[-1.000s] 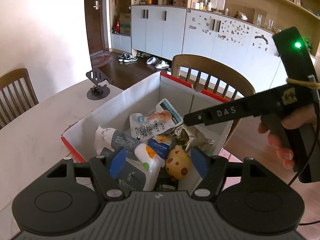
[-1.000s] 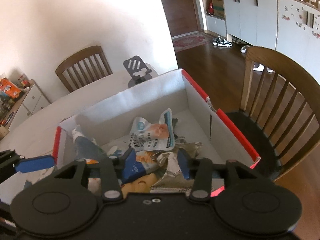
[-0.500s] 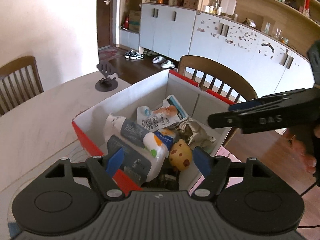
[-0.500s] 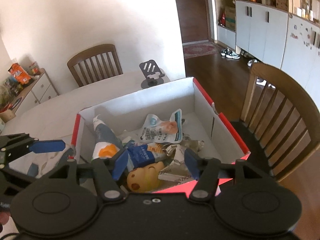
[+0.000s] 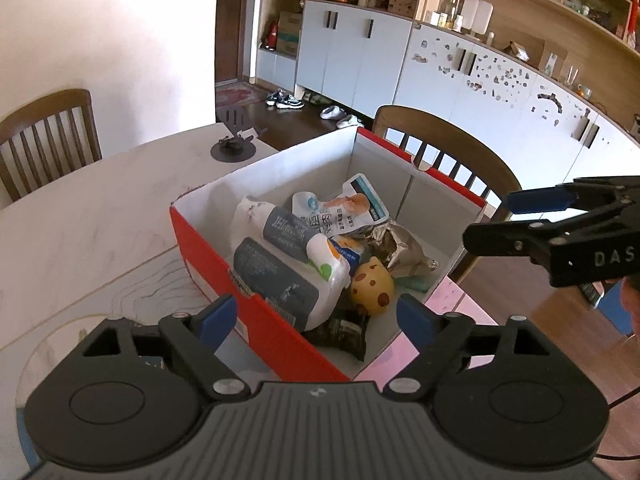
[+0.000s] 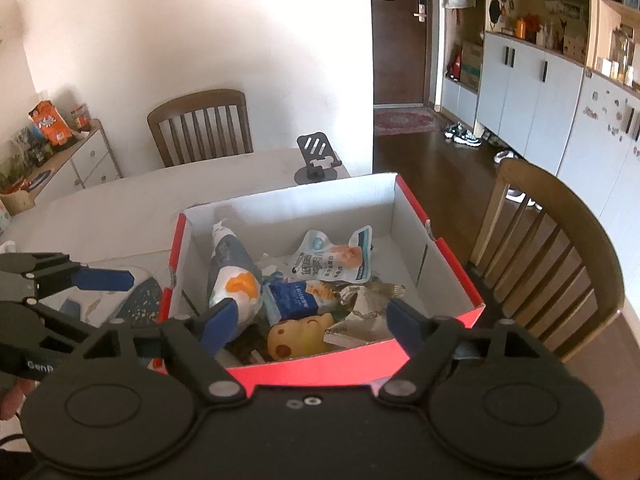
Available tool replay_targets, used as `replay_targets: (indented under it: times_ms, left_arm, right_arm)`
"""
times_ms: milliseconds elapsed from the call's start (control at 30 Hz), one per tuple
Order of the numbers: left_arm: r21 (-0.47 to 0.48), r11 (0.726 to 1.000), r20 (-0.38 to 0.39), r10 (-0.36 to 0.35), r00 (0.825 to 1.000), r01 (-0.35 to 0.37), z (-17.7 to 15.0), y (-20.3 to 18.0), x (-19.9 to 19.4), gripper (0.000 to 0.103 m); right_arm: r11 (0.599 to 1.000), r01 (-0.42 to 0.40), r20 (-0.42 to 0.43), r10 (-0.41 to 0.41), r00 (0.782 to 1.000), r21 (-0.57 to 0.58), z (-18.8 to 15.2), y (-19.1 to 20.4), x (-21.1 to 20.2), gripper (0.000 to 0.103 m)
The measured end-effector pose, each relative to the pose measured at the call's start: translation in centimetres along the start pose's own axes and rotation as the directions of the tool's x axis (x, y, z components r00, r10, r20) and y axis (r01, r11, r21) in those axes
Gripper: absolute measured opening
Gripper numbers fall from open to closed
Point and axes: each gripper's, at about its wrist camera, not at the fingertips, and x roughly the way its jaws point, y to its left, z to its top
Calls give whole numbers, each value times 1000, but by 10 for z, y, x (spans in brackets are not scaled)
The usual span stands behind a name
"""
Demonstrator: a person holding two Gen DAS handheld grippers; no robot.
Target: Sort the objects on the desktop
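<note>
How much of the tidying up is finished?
Nearly all of it, it seems. The red box already holds the yellow toy, wipes pack and snack packets. Both the left gripper and right gripper are open and empty. Something speckled lies outside the box.

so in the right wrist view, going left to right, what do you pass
orange snack bag on the sideboard → far wooden slatted chair → black phone stand → red-and-white cardboard box → near wooden chair
</note>
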Motion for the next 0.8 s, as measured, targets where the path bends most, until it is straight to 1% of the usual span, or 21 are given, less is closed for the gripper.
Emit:
replay_targets:
  times_ms: [33, 67, 100, 300, 433, 600, 700, 800]
  left_arm:
    - [-8, 1000, -1, 0, 1000, 0, -1, 1, 0, 98]
    - [-15, 1000, -2, 1, 1000, -1, -2, 2, -1, 102]
    - [-21, 1000, 2, 4, 1000, -4, -3, 3, -2, 103]
    - [-49, 999, 9, 12, 1000, -12, -5, 8, -7, 103]
    - [-92, 996, 0, 3, 1000, -3, -7, 13, -13, 103]
    - [-90, 996, -2, 17, 1000, -17, -10, 11, -20, 103]
    - [-80, 996, 2, 50, 999, -50, -11, 10, -23, 103]
    - [-83, 996, 2, 42, 999, -42, -10, 10, -24, 103]
  right_arm:
    - [1000, 2, 2, -2, 1000, -5, -1, 2, -2, 85]
    - [1000, 4, 4, -4, 1000, -9, -1, 3, -3, 86]
    - [1000, 5, 7, -5, 1000, -12, -2, 5, -5, 87]
    - [999, 26, 13, -25, 1000, -30, -4, 11, -11, 90]
    - [999, 31, 5, -31, 1000, -24, -7, 12, -14, 91]
    - [998, 45, -1, -45, 999, -32, -13, 15, -18, 91]
    - [999, 42, -11, -42, 999, -26, -14, 17, -20, 91]
    - [999, 40, -13, -40, 999, -25, -15, 19, -23, 91]
